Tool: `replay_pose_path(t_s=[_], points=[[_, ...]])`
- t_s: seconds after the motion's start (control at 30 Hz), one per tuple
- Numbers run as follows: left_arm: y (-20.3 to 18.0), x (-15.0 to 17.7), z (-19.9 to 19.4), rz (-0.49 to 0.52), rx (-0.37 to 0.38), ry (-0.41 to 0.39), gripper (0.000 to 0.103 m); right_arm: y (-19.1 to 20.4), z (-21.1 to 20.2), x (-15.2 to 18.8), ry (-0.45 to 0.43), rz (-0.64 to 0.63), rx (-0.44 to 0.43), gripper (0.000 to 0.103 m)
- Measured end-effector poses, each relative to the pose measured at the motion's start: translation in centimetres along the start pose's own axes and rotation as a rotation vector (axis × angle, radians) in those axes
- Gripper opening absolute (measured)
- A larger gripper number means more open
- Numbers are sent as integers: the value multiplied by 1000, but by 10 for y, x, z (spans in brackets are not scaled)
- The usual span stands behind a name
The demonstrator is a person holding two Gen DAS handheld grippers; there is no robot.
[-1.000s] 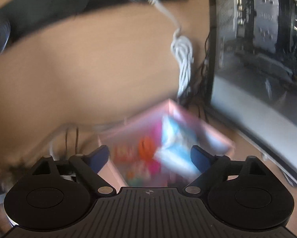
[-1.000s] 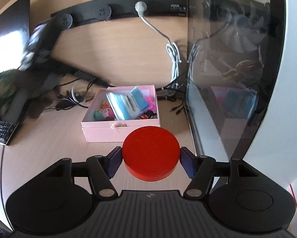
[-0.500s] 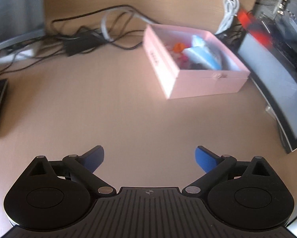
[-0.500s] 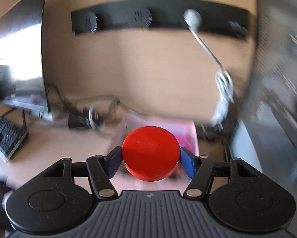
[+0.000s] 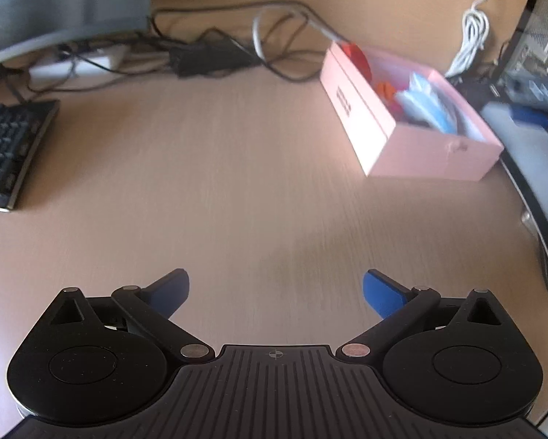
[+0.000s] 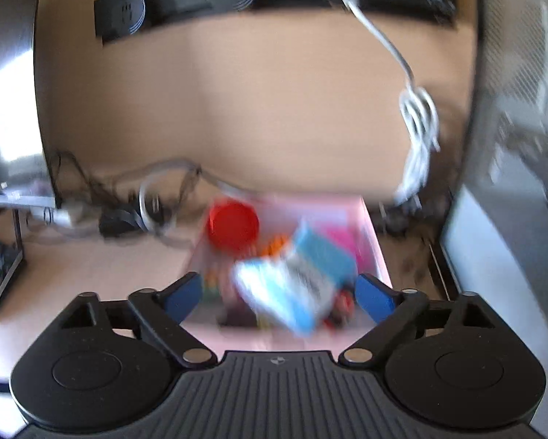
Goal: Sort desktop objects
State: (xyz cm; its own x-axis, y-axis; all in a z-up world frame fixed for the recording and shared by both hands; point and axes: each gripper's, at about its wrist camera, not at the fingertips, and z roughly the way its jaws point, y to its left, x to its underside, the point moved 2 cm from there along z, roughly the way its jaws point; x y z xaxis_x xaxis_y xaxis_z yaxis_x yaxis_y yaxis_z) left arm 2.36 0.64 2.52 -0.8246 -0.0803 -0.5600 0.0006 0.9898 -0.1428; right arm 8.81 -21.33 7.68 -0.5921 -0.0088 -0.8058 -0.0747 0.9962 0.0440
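The table (image 5: 208, 183) lies bare in front of the left gripper (image 5: 276, 289), its jaws spread wide on nothing, while the pink box (image 5: 413, 153) sits off to its right by the computer case. Right gripper (image 6: 277, 292) hovers over that box, jaws wide and empty. The red puck (image 6: 233, 225) sits at the box's far-left corner: it looks rigid, light and smooth-sided, so pinch across its rim.

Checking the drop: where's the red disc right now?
The red disc is in the pink box, at its far-left corner in the right wrist view, beyond the blue-and-white packet. The right gripper is open above the box.
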Motion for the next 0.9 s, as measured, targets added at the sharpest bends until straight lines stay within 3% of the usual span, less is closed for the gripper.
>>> replay_pose_path(t_s=[0.2,0.4,0.83,0.9], points=[[-24,13,17,97,-65,-11,103,-8,-24,84,142,-6,35,103],[-40,22,23,121,-75,-27,103,-14,-30,139,260,14,62,103],[-66,20,51,180,-61,-264,103,-22,-11,125,216,10,71,103],[-66,12,56,167,-62,-268,103,-25,-3,119,207,24,87,103]])
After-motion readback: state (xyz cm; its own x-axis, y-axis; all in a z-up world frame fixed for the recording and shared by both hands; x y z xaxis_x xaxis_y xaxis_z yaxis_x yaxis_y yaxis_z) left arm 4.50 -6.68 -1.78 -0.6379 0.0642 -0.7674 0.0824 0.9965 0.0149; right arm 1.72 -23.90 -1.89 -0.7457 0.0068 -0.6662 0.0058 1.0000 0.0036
